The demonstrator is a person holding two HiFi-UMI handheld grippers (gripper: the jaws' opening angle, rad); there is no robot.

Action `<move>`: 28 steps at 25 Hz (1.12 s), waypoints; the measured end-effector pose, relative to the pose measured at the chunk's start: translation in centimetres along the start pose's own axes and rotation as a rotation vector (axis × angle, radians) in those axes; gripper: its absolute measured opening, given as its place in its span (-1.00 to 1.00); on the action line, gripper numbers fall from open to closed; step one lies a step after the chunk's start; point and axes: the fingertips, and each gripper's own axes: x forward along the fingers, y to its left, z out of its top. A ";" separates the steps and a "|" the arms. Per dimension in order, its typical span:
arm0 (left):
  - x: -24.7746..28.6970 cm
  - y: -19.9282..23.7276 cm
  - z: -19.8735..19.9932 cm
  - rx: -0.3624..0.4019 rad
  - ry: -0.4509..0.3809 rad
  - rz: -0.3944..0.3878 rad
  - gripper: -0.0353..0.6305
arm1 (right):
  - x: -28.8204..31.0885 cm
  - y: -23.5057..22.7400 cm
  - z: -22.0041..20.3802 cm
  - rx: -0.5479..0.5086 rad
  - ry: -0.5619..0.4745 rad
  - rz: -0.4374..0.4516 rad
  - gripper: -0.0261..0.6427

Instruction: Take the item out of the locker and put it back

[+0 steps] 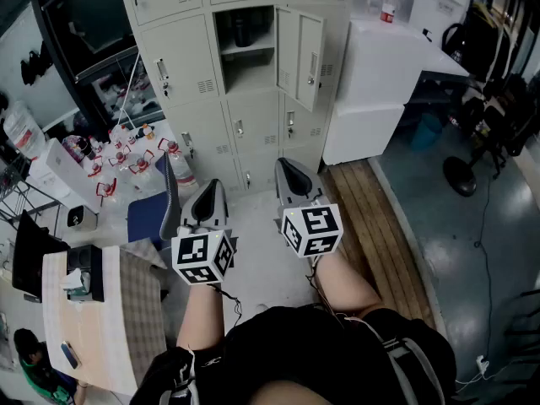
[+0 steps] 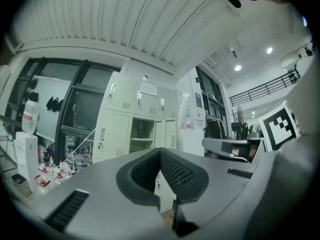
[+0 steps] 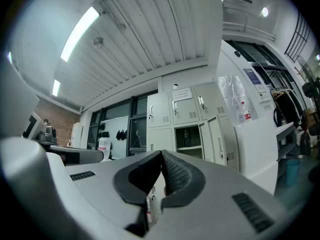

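Observation:
A bank of pale lockers (image 1: 181,66) stands ahead, and one compartment (image 1: 245,53) has its door (image 1: 302,57) swung out to the right. On its upper shelf sits a dark item (image 1: 243,30), seen small as the dark item (image 3: 186,133) in the right gripper view. My left gripper (image 1: 211,186) and right gripper (image 1: 291,167) hover side by side over the floor, well short of the lockers. Both are shut with nothing between the pads. The open compartment (image 2: 141,136) shows beyond the left gripper (image 2: 160,153). The right gripper (image 3: 162,155) points toward the lockers.
A white cabinet (image 1: 371,83) with a bottle (image 1: 389,5) on top stands right of the lockers. Several bottles (image 1: 126,154) and a blue chair (image 1: 156,213) are on the left, with a desk (image 1: 84,310) nearer. A floor fan (image 1: 460,175) is at the right.

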 end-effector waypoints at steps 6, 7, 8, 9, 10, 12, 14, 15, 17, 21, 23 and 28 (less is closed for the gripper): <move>0.3 1.9 0.1 -0.006 -0.009 0.000 -0.86 | 1.5 1.0 -0.2 0.030 -0.002 0.004 -0.88; 0.3 2.4 0.0 -0.009 -0.010 -0.001 -0.86 | 1.9 1.3 -0.4 0.025 0.000 0.003 -0.88; 0.5 2.9 -0.1 -0.011 -0.010 -0.004 -0.86 | 2.4 1.6 -0.6 0.022 0.003 0.003 -0.88; 0.6 3.4 -0.2 -0.013 -0.010 -0.007 -0.86 | 2.8 2.0 -0.8 0.018 0.007 0.001 -0.88; 0.7 3.9 -0.3 -0.015 -0.010 -0.012 -0.86 | 3.3 2.3 -1.0 0.014 0.009 -0.001 -0.88; 1.2 4.9 -0.6 -0.020 -0.009 -0.025 -0.86 | 4.3 2.8 -1.4 0.006 0.009 -0.007 -0.88; 1.8 5.8 -1.0 -0.022 -0.005 -0.041 -0.86 | 5.3 3.1 -1.8 0.006 0.007 -0.021 -0.88; 2.1 6.3 -1.2 -0.022 -0.002 -0.049 -0.86 | 5.7 3.2 -2.0 0.009 0.007 -0.030 -0.88; 2.5 7.2 -1.7 -0.023 0.004 -0.060 -0.86 | 6.3 3.5 -2.6 0.012 0.013 -0.048 -0.88; 3.7 8.8 -2.5 -0.031 0.017 -0.075 -0.86 | 7.7 3.6 -3.7 0.003 0.031 -0.070 -0.88; 4.6 9.5 -2.7 -0.033 0.015 -0.079 -0.86 | 8.8 3.4 -4.0 -0.003 0.031 -0.077 -0.88; 7.9 11.0 -3.3 -0.029 0.012 -0.080 -0.86 | 12.3 1.6 -5.0 -0.001 0.035 -0.091 -0.88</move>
